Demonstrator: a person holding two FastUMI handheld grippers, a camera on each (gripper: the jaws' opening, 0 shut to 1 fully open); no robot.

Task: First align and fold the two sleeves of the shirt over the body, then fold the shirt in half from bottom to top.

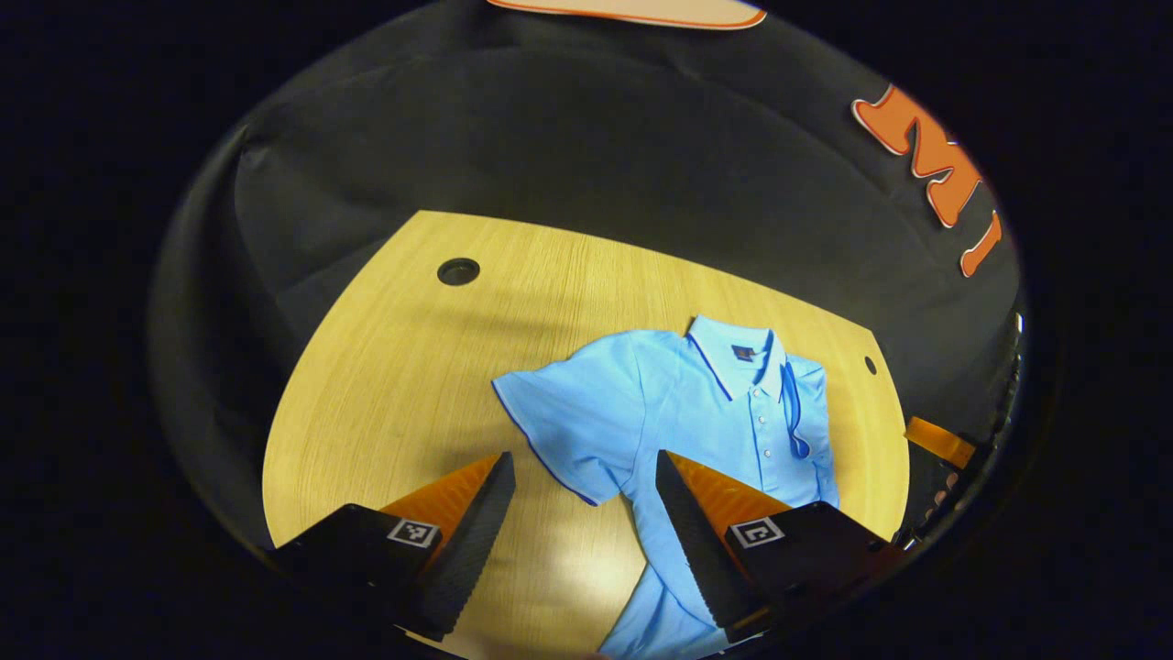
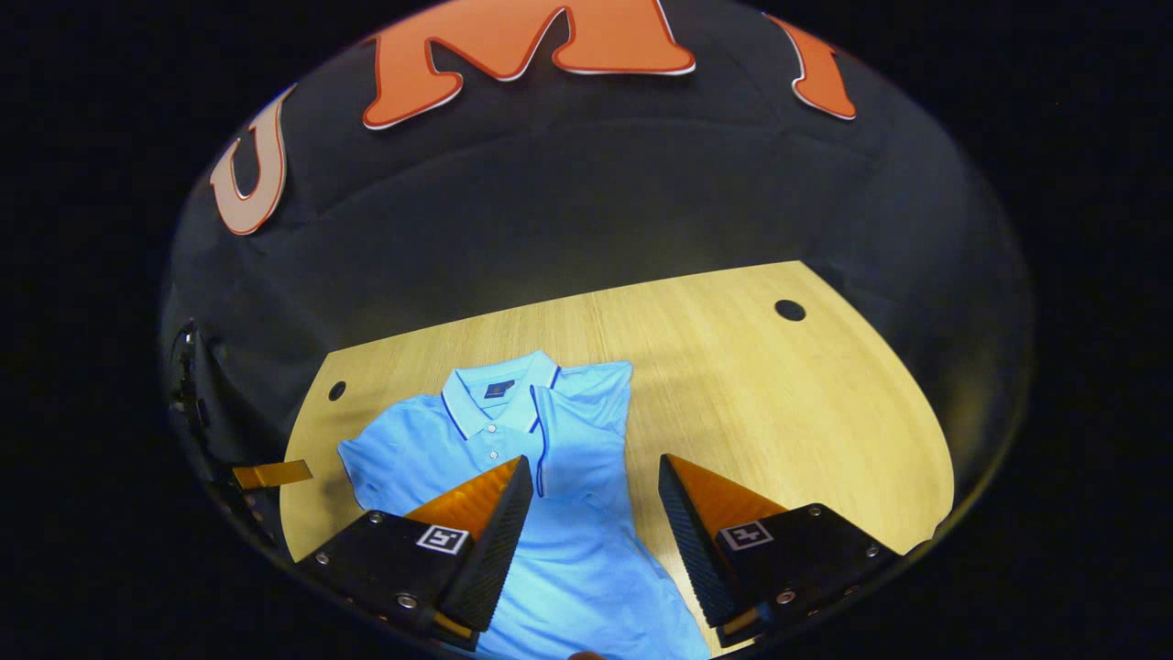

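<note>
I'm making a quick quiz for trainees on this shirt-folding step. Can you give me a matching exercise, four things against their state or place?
Things:
1. Sleeve nearer the left gripper
2. Sleeve nearer the right gripper
3. Left gripper
4. Collar

States or places:
A. Open, holding nothing
B. Already folded over the shirt's body
C. At the far end of the shirt, toward the booth wall
D. Spread flat out on the table

Pairs: 1-D, 2-B, 3-A, 4-C
</note>
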